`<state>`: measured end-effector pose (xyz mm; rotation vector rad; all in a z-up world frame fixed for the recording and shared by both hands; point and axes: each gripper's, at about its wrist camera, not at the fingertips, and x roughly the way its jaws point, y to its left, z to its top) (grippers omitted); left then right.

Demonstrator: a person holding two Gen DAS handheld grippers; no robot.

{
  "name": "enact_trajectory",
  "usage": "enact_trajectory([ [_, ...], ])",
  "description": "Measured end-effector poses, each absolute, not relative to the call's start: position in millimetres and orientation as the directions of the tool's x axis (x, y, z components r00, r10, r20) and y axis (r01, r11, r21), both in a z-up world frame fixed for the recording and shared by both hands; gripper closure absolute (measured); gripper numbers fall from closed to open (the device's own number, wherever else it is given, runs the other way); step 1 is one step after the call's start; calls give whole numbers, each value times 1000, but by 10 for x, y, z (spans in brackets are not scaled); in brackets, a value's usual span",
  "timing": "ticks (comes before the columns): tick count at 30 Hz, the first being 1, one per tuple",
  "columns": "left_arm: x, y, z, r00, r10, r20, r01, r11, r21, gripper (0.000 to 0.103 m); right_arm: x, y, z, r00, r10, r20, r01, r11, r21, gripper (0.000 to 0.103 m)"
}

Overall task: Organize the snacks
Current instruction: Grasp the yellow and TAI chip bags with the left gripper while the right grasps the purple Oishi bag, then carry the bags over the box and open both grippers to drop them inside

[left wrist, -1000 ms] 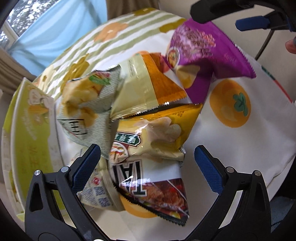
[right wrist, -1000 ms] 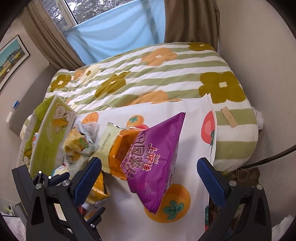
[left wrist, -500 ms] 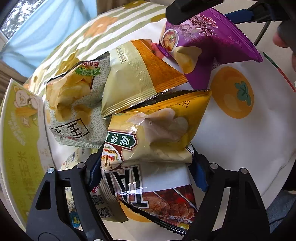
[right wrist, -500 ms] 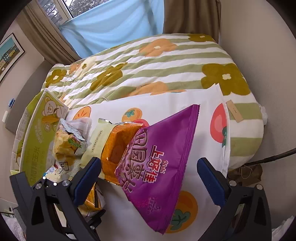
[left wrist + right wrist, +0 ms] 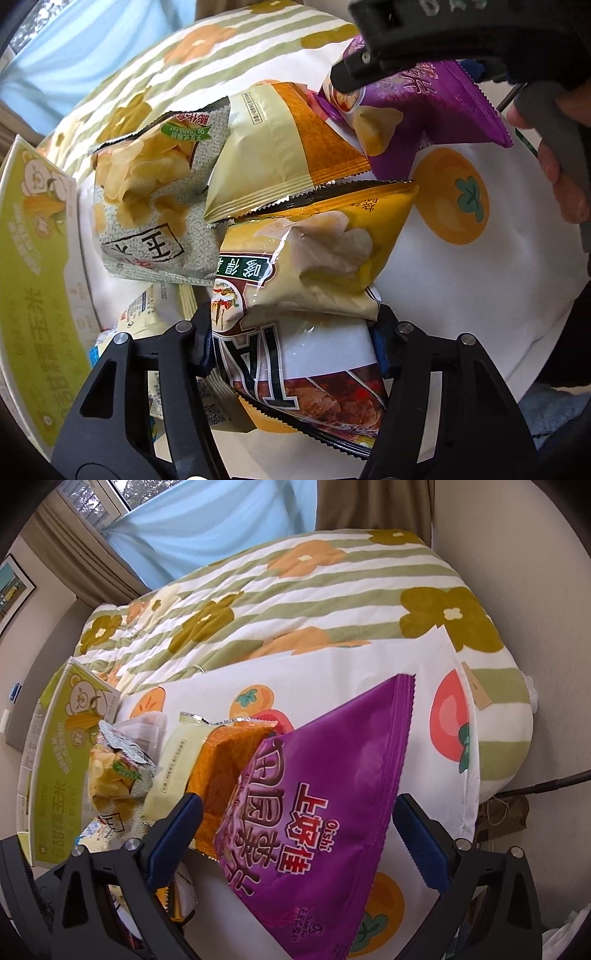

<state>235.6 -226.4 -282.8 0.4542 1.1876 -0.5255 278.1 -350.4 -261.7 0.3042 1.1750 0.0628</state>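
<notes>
A heap of snack bags lies on a white fruit-print cloth (image 5: 480,288). My left gripper (image 5: 291,339) is shut on the white-and-red bag (image 5: 317,373), with a yellow chip bag (image 5: 317,251) lying over it. Behind are a grey-green chip bag (image 5: 147,199), an orange-and-cream bag (image 5: 280,144) and a purple bag (image 5: 424,114). My right gripper (image 5: 295,830) is open, its fingers on either side of the purple bag (image 5: 317,790). The orange-and-cream bag (image 5: 207,760) lies to its left.
A green carton with a bear print (image 5: 33,280) lies along the left of the heap; it also shows in the right wrist view (image 5: 59,746). The cloth rests on a bed with a striped flower quilt (image 5: 295,590). A wall and a dark cable (image 5: 543,786) are at the right.
My left gripper moved forward and shut on the white-and-red bag. My right gripper came down and closer around the purple bag, still open.
</notes>
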Motion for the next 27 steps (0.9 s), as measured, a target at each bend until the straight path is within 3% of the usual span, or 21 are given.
enact_trajectory([
  [3, 2358, -2242, -2812, 277, -153, -949, 597, 801, 45, 46, 2792, -3497, -2670, 371, 206, -906, 111, 958, 263, 7],
  [11, 2330, -2201, -2761, 279, -168, -945, 573, 819, 24, 46, 2743, -3467, -2680, 373, 210, -904, 88, 962, 260, 43],
  [13, 2293, -2212, -2738, 283, -170, -944, 569, 822, 22, 46, 2706, -3465, -2645, 381, 201, -902, 79, 965, 249, 48],
  [27, 1970, -2365, -2373, 342, -215, -915, 538, 843, 3, 46, 2276, -3640, -2175, 459, 197, -866, 46, 968, 245, 54],
])
